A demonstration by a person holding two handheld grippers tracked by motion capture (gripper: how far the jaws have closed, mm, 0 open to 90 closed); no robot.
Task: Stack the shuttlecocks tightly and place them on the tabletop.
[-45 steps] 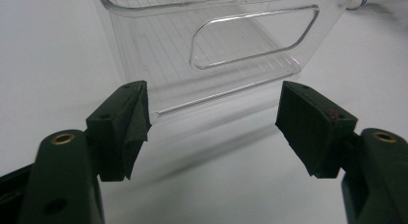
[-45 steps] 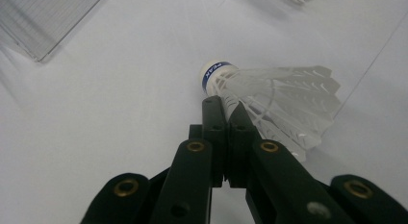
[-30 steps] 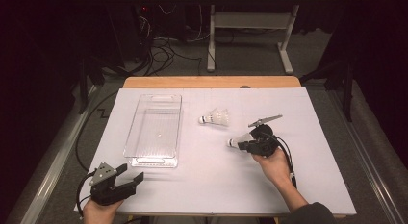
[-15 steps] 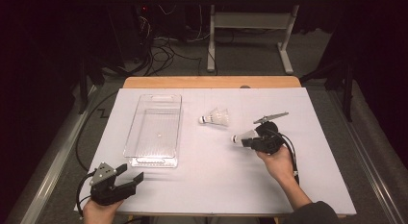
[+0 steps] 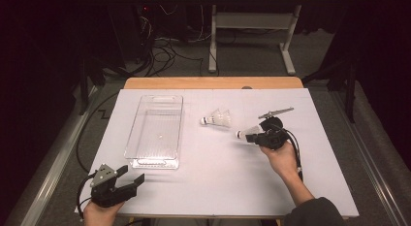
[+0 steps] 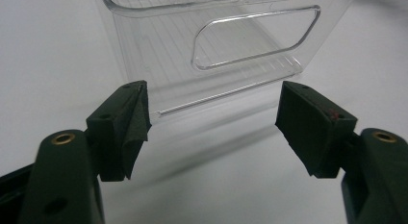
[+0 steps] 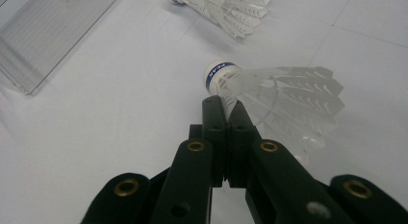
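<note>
Nearest the person, the left gripper (image 5: 127,183) sat at the front left corner of the white table (image 5: 208,187), its jaws wide apart with nothing between them, exactly where it had been a second before. In the left gripper view those open jaws framed bare table, with the near end wall of the clear plastic tray (image 6: 231,46) and its handle slot just beyond them. Farther in and to the right, the right gripper (image 5: 253,137) was held in the person's hand (image 5: 282,158) above the table, its jaws pinched tight on a shuttlecock (image 5: 246,133). The right gripper view showed the jaw tips clamped on the feather skirt just behind the white cork, which bore a blue band, with the cork pointing away from the gripper (image 7: 225,101) and the shuttlecock (image 7: 269,94) clear of the surface. Compared with a second earlier, this gripper and its shuttlecock had shifted a little to the right and slightly away from the person, the cork still pointing left toward the tray. Beyond it, a second shuttlecock (image 5: 218,119) lay on its side on the table, apart from the held one and unmoved. The tray (image 5: 145,153) lay lengthwise on the left half of the table, empty and in the same spot as before.
</note>
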